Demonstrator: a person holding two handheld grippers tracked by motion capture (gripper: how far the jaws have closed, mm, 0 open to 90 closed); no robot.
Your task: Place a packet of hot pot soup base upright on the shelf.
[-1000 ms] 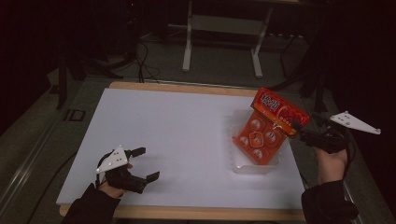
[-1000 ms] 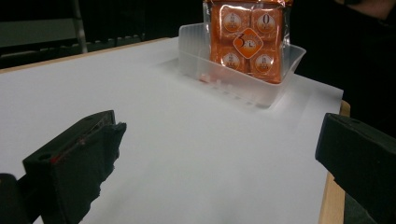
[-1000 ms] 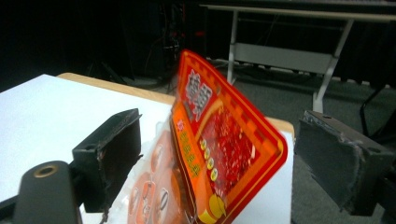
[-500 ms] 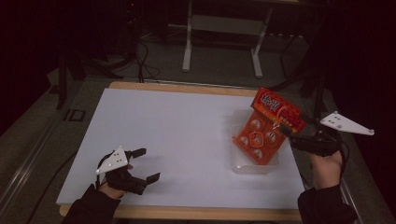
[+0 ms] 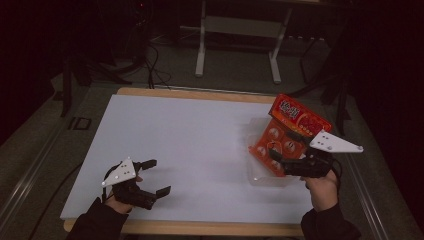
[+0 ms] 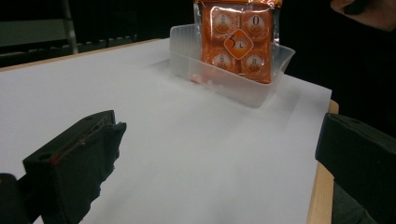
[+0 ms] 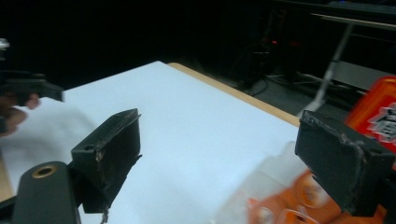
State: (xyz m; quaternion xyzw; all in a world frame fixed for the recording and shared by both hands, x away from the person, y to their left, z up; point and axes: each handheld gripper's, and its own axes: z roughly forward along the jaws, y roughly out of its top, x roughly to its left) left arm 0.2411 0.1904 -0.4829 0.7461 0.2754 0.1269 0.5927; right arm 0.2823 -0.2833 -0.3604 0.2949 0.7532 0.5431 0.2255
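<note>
An orange snack packet (image 5: 294, 125) leans upright in a clear plastic tray (image 5: 260, 176) at the table's right side. My right gripper (image 5: 281, 155) is open, and its jaws reach over the tray's near end against the lower part of the packet without closing on it. In the right gripper view the right gripper (image 7: 219, 140) has the packet (image 7: 378, 112) and the tray (image 7: 275, 172) at its lower right. My left gripper (image 5: 159, 176) stands open and empty near the front left edge. From the left gripper (image 6: 219, 140) I see the packet (image 6: 238, 42) and the tray (image 6: 224, 79) far ahead.
The white tabletop (image 5: 200, 135) has a wooden rim (image 5: 200, 94). Behind the table stand a metal desk frame (image 5: 202, 45) and cables on the floor (image 5: 150, 60). The left gripper (image 7: 28, 88) shows far off in the right gripper view.
My right gripper has moved left and nearer to the person, from beside the packet's right edge to over the tray's near end. The left gripper has stayed put.
</note>
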